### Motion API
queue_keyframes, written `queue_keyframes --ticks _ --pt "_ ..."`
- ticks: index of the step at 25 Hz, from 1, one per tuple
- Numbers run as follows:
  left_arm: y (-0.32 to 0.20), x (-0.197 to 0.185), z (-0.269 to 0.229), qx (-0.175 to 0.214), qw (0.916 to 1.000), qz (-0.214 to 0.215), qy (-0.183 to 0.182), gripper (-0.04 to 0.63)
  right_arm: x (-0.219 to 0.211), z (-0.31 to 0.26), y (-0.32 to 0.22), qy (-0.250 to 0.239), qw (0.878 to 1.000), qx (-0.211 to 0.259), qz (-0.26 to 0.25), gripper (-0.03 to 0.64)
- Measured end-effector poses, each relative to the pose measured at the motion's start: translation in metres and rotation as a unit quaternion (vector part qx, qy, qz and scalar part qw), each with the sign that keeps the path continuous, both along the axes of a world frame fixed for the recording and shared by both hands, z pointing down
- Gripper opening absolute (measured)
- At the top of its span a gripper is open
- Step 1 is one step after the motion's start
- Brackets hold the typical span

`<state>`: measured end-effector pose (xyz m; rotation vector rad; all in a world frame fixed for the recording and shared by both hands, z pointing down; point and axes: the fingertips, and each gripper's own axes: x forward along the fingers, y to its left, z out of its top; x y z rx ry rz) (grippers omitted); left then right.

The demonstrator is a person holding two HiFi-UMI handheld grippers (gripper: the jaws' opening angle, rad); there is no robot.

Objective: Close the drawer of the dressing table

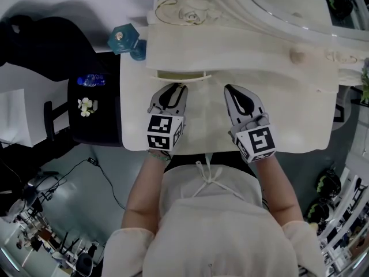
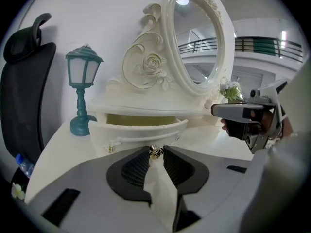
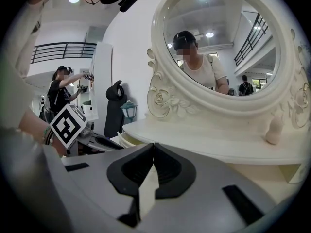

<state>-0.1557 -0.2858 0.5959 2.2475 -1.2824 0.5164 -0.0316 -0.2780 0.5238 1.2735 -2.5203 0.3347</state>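
While the drawer (image 2: 138, 132) is standing partly open near the tabletop's (image 1: 294, 114) back edge, the left gripper (image 2: 156, 148) is pinching its gold knob (image 2: 155, 153); pushing straight and level should be closing it cleanly. The right gripper (image 3: 152, 148) is hovering closed, empty.

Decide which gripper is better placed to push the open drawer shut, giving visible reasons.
Left. The left gripper is closed on the gold knob of the open drawer, squarely facing its front. The right gripper is shut and empty, off to the side above the tabletop.
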Motion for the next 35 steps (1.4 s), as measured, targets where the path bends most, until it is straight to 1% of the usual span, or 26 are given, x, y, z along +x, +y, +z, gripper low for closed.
queue_keyframes --ticks 2,5,12,17,23,29,32,33,34,35 --pt "-0.005 0.0 0.001 0.002 1.0 0.005 -0.007 0.103 -0.001 0.001 -0.004 0.0 1.0 0.0 0.001 0.006" --pt "-0.011 0.0 0.002 -0.005 1.0 0.003 0.001 0.104 0.0 0.001 -0.009 0.001 1.0 0.001 0.003 0.006" --pt "-0.029 -0.003 -0.001 0.008 0.9999 -0.001 -0.015 0.104 0.0 0.002 -0.018 0.004 1.0 0.003 0.0 0.006" --pt "-0.039 -0.002 -0.002 0.014 0.9997 -0.004 -0.019 0.104 0.002 -0.001 -0.024 0.007 1.0 0.002 0.0 0.006" --pt "-0.043 0.0 -0.002 0.015 0.9997 -0.008 -0.016 0.106 0.002 -0.004 -0.028 0.01 1.0 0.004 -0.006 0.006" --pt "-0.041 0.0 0.0 0.012 0.9997 -0.006 -0.021 0.107 0.001 -0.013 -0.026 0.009 1.0 0.012 -0.007 0.006" --pt "-0.04 -0.001 -0.005 0.018 0.9997 -0.017 -0.009 0.111 0.002 -0.018 -0.024 0.009 1.0 0.017 -0.009 0.006" --pt "-0.04 0.0 -0.01 0.024 0.9995 -0.021 0.001 0.125 0.003 -0.02 -0.023 0.008 1.0 0.019 -0.008 0.006" --pt "-0.038 0.001 -0.016 0.031 0.9992 -0.024 0.01 0.179 0.004 -0.022 -0.022 0.008 1.0 0.02 -0.008 0.006" --pt "-0.036 0.001 -0.022 0.041 0.9987 -0.024 0.017 0.26 0.005 -0.023 -0.02 0.007 1.0 0.021 -0.008 0.006"
